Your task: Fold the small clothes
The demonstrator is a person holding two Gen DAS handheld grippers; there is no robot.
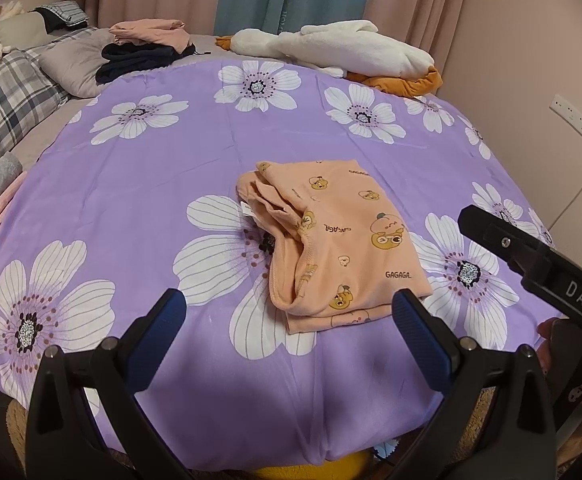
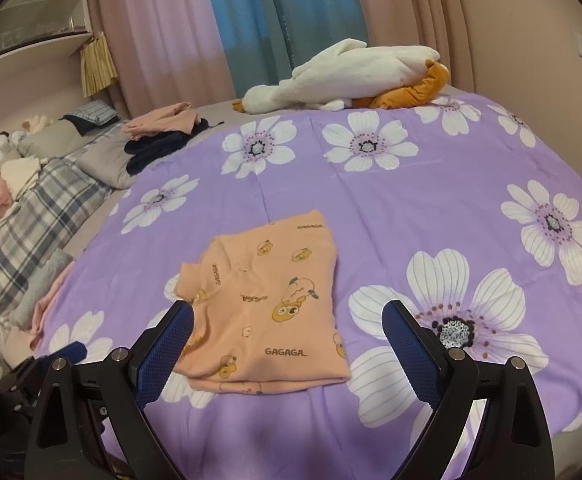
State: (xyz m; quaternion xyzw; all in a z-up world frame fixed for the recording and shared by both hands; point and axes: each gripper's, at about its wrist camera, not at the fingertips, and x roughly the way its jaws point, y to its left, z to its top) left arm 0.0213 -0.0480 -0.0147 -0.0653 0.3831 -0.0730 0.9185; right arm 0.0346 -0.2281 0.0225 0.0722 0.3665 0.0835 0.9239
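The folded peach cartoon-print cotton garment (image 2: 267,304) lies flat on the purple flowered bedsheet (image 2: 431,200), long axis running away from both empty, wide-open grippers: left gripper (image 1: 287,312), right gripper (image 2: 287,324).

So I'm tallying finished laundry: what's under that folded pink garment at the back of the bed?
The pink garment lies on dark navy clothing; how many dark pieces, and anything beneath, is hidden.
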